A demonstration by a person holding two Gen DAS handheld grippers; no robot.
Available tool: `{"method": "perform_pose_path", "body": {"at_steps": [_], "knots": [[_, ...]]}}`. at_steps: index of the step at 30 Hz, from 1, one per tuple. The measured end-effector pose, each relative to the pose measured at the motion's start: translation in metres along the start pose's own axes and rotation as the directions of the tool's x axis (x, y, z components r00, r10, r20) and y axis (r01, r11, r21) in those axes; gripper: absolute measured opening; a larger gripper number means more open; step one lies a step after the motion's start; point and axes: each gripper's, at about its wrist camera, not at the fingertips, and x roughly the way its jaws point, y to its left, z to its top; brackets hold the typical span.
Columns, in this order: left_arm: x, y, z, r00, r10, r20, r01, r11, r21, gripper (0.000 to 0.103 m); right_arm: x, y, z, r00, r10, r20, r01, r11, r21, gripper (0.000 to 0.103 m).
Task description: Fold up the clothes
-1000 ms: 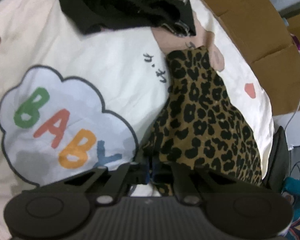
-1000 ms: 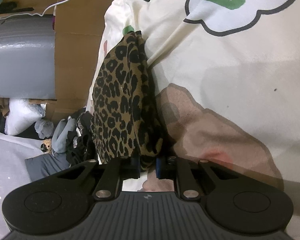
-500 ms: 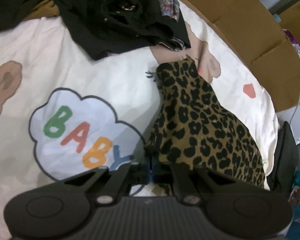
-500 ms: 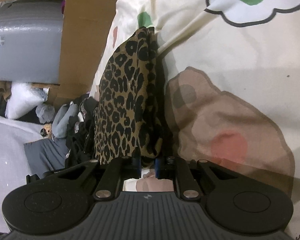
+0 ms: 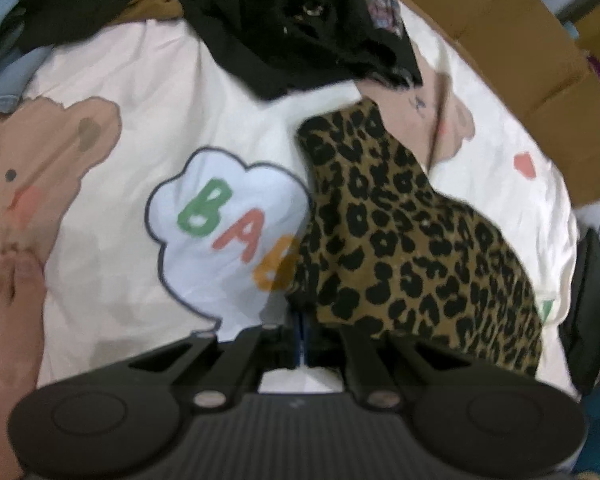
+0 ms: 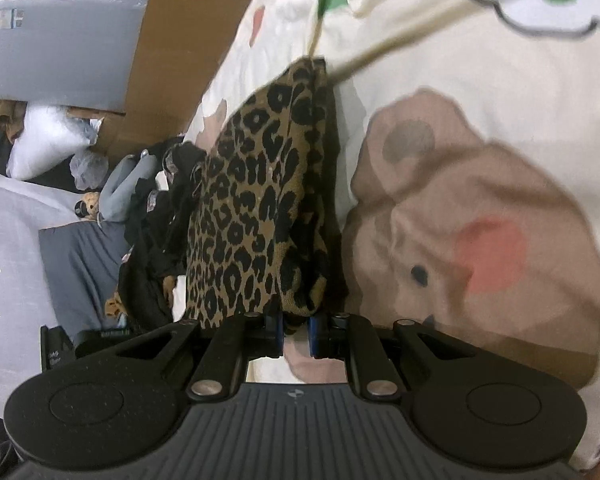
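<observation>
1. Two corners of the leopard-print garment [image 5: 416, 248] are now clear of the bed sheet [image 5: 140, 128], where a second ago most of the cloth lay bunched against it. In both wrist views more of the sheet has come into sight: the brown bear [image 6: 480, 240] shows in full in the right view, and the cloud with coloured letters [image 5: 224, 232] sits farther up the left view. I read that as both hands having risen, with the garment hanging between them above the bed.

2. In the right view the garment [image 6: 260, 200] hangs as a long doubled panel from its far end down to the near edge, with two layers showing along its right side. It looks less crumpled than before, so the lift seems to be stretching it out for a fold.

3. The black clothes pile [image 5: 300, 28] at the far side of the bed shows more fully than it did, as does the cardboard [image 5: 520, 52] beyond the bed. Neither appears disturbed.

4. The left hand-held gripper [image 5: 303, 336] has its fingers pressed fully together, pinching a dark edge of the leopard cloth at its tips, as it did a second ago.

5. The right hand-held gripper [image 6: 296, 334] is nipped on a thicker bunched corner of the same garment, with a narrow gap left between its blue pads [image 6: 315, 334]; that grip has barely tightened.

6. Judged from this, the fold itself is not yet made: the piece is held up and spread, and laying it flat comes next.
</observation>
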Motion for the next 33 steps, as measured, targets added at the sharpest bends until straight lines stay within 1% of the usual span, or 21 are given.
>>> {"method": "perform_pose_path", "body": {"at_steps": [3,6,8,11,13,16,21,22,24,26,28,30,33], "knots": [[0.006,-0.008,-0.011,1.0,0.009,-0.029,-0.009,1.0,0.013,0.001,-0.011,0.004,0.01,0.999,-0.018,0.052,0.018,1.0,-0.01,0.009],[0.009,-0.016,-0.027,0.999,0.009,-0.052,-0.01,1.0,-0.01,0.001,-0.022,0.007,0.022,0.994,-0.025,0.105,0.026,1.0,-0.009,0.008],[0.009,-0.019,-0.039,0.998,-0.003,-0.065,0.001,1.0,-0.029,0.001,-0.027,0.01,0.032,0.989,-0.03,0.145,0.032,0.999,-0.006,0.008],[0.008,-0.03,-0.056,0.995,-0.022,-0.099,0.021,1.0,-0.015,0.002,-0.034,0.01,0.046,0.979,-0.038,0.201,0.037,0.999,0.01,0.007],[0.007,-0.037,-0.068,0.992,-0.034,-0.119,0.035,0.999,0.004,0.002,-0.036,0.011,0.054,0.974,-0.047,0.222,0.045,0.999,0.011,0.007],[0.007,-0.043,-0.08,0.987,-0.06,-0.151,0.059,0.998,-0.011,0.002,-0.039,0.014,0.065,0.968,-0.052,0.245,0.053,0.999,0.001,0.007],[0.011,-0.057,-0.084,0.979,-0.086,-0.187,0.091,0.996,0.017,0.003,-0.042,0.017,0.082,0.96,-0.057,0.276,0.059,0.998,0.0,0.007],[0.011,-0.061,-0.085,0.977,-0.088,-0.195,0.096,0.995,0.032,0.003,-0.043,0.017,0.085,0.958,-0.06,0.279,0.062,0.998,0.003,0.007],[0.008,-0.074,-0.087,0.977,-0.071,-0.203,0.099,0.987,0.13,0.006,-0.043,0.016,0.09,0.956,-0.066,0.287,0.066,0.998,0.009,0.007],[0.005,-0.087,-0.089,0.976,-0.026,-0.214,0.073,0.973,0.218,0.01,-0.044,0.016,0.096,0.953,-0.072,0.293,0.072,0.997,0.013,0.007],[0.001,-0.1,-0.091,0.975,0.019,-0.221,0.05,0.952,0.303,0.01,-0.044,0.017,0.103,0.952,-0.076,0.297,0.076,0.997,0.012,0.007],[-0.004,-0.114,-0.087,0.974,0.009,-0.227,0.072,0.936,0.346,0.01,-0.045,0.018,0.109,0.951,-0.08,0.3,0.081,0.997,0.011,0.007],[-0.012,-0.139,-0.08,0.974,0.015,-0.224,0.088,0.894,0.44,0.017,-0.044,0.017,0.12,0.951,-0.095,0.293,0.094,0.995,0.018,0.007]]}}
